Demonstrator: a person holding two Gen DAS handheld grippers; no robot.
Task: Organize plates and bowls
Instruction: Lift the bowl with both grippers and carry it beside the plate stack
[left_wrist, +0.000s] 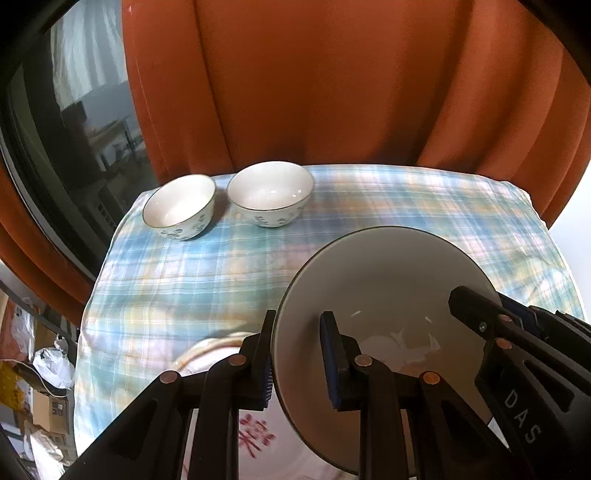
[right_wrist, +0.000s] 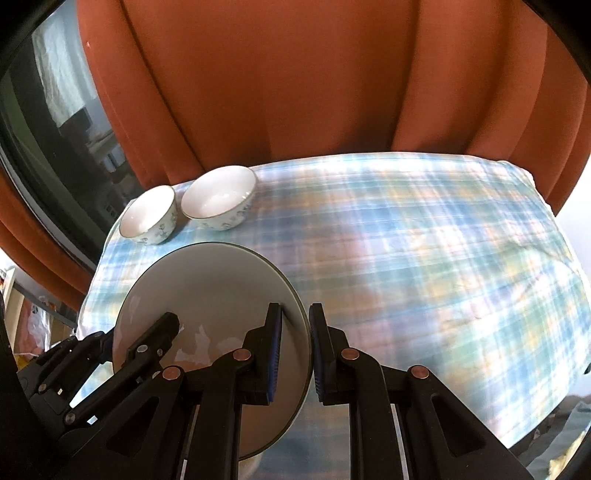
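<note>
You have the large white bowl (left_wrist: 388, 295) pinched at opposite points of its rim, the left gripper (left_wrist: 299, 354) clamped on the 9 o'clock edge and the right gripper (right_wrist: 295, 354) clamped on the 3 o'clock edge, likely because one thin-rim pinch alone would let so wide a dish tip. The bowl hangs clear above the checked cloth of the worktop (left_wrist: 406, 199), with a patterned plate (left_wrist: 255, 435) partly beneath it at 6 o'clock. Two small bowls, one (left_wrist: 180, 206) beside the other (left_wrist: 270, 194), sit together at 11 o'clock, well apart from your load. Both grippers point steeply downward, mirrored across the bowl.
</note>
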